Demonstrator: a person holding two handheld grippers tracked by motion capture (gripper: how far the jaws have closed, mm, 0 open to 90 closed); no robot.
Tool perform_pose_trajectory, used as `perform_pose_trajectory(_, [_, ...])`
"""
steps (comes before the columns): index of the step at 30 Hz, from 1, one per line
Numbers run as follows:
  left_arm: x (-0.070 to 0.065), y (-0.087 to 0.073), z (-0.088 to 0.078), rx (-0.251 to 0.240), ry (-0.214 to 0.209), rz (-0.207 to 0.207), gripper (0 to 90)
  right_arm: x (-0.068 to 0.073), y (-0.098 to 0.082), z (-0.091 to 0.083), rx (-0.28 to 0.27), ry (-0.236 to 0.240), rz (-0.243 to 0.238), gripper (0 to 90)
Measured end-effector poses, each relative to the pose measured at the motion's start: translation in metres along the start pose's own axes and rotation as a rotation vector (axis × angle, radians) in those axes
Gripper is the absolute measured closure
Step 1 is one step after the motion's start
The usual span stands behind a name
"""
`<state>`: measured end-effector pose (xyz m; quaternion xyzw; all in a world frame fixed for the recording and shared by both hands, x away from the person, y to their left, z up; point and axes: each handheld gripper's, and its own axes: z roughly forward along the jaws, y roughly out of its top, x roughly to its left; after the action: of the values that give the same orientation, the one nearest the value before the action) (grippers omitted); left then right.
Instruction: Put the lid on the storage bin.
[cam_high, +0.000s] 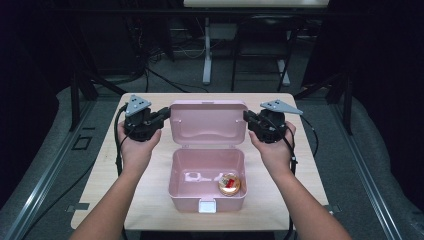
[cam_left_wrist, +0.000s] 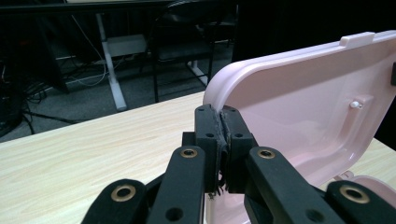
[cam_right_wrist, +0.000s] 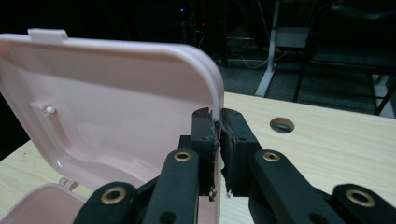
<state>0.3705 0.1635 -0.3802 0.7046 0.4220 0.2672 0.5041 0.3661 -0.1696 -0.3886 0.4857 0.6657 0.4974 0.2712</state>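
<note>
Two grippers are pinching the raised lid (cam_high: 209, 121) of the pale pink plastic box (cam_high: 207, 172), one on each side edge. I have the left gripper (cam_high: 167, 113) clamped on the lid's left rim; in the left gripper view its black jaws are pressed together on that thin pink edge (cam_left_wrist: 219, 93), with almost no gap between the pads. The right gripper (cam_high: 246, 116) grips the lid's right rim in the same way, and the right gripper view shows the curved rim (cam_right_wrist: 215, 88) running down between its closed pads. The lid stands upright on its hinge at the far side of the box, its inner face turned toward me, with a small white latch tab (cam_right_wrist: 48, 33) on its top edge. The open box sits in the middle of the light wooden table (cam_high: 107, 165), near my edge of it. Inside, at the bottom right corner, lies a small round gold and red object (cam_high: 229, 184). A white clasp (cam_high: 206, 205) sits on the box's front wall. My hands hold both grippers level with the lid
</note>
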Motion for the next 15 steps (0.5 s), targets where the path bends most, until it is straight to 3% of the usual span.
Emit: perform_pose_trajectory(15, [0.0000, -0.0001, -0.0007, -0.002, -0.004, -0.005, 87.4, 0.0025, 0.0106, -0.0026, 0.001, -0.012, -0.017, 85.7])
